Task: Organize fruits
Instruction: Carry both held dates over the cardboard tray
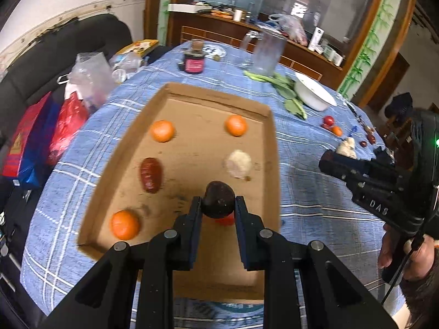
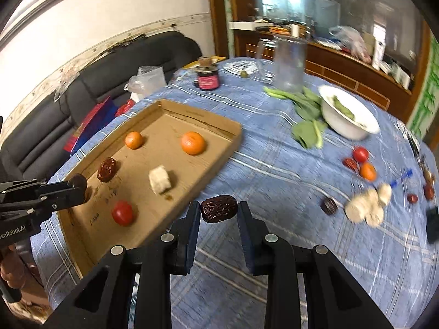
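Note:
A cardboard tray (image 1: 189, 93) (image 2: 197, 116) lies on the blue checked tablecloth. It holds three oranges (image 1: 162, 130), a red date (image 1: 151, 174) (image 2: 107, 169), a pale chunk (image 1: 238, 163) (image 2: 160, 183) and a red tomato (image 2: 123, 212). My left gripper (image 1: 218, 205) is shut on a dark date (image 1: 218, 202) above the tray's near part, over the tomato (image 1: 226, 220). My right gripper (image 2: 219, 211) is shut on a dark wrinkled date (image 2: 219, 208), held above the cloth just right of the tray.
Loose fruit lies at the right: a tomato (image 2: 360, 154), an orange (image 2: 367, 171), dates (image 2: 328, 206) and pale chunks (image 2: 366, 205). A white bowl (image 2: 333, 122), green leaves (image 2: 307, 130), a clear pitcher (image 2: 288, 64) and a dark jar (image 2: 208, 78) stand farther back.

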